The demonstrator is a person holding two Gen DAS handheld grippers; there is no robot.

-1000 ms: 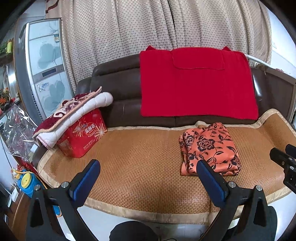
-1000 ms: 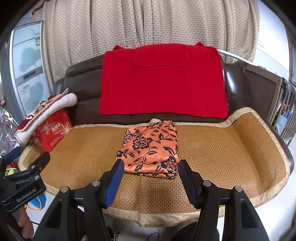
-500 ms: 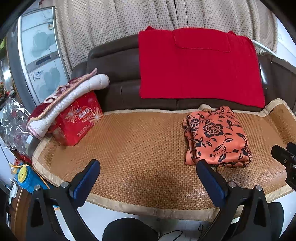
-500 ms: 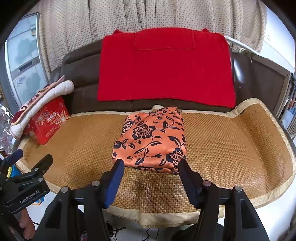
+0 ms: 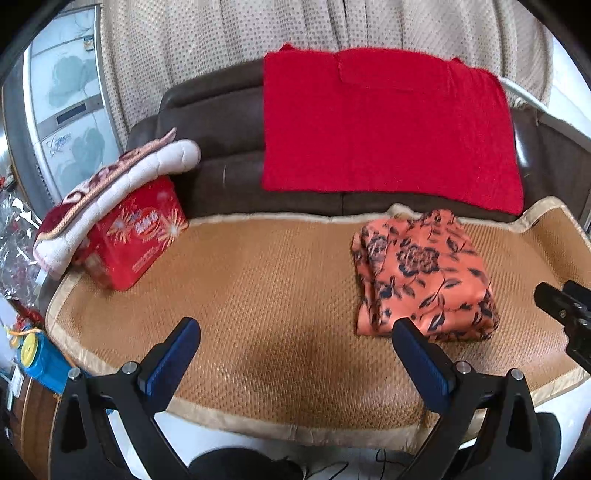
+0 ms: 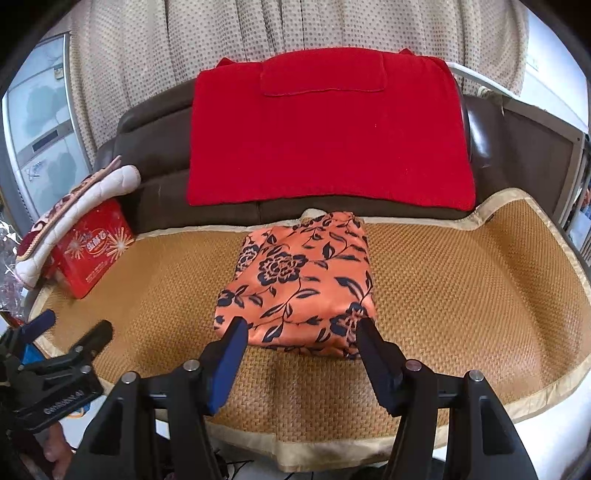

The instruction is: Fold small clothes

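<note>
**Both claws empty over the mat, garment already a compact bundle**

Right gripper (image 6: 297,338): jaws spread wide, holding nothing, tips poised just above the near edge of the orange floral garment (image 6: 299,280). Left gripper (image 5: 295,341): also wide open and empty, hovering over bare mat to the left of the cloth, with its right finger (image 5: 419,358) just short of the bundle's near-left corner.

Garment lies on the woven mat (image 6: 461,295), right of centre and toward its back edge, its far end touching the mat's back border. It appears folded into a thick rectangle, layered edges showing along the left side. Fabric looks slick and satiny; likely to slide when nudged.

Judgement: the folding looks nearly complete; the step in hand is probably a final fold or a tidy-up.

- Pinch through all layers at the near edge, not only the top ply, or the stack will shear apart.
- Bring the left claw onto the near-left corner, so both corners lift together.
- Lift low, carry evenly, press flat before letting go.

Outward: a red blanket (image 6: 328,129) hangs over the brown sofa back (image 5: 214,122). At the mat's left end, well apart, a red box (image 5: 136,236) carries a rolled quilt (image 5: 110,199). Dotted curtain (image 6: 258,33) behind.
</note>
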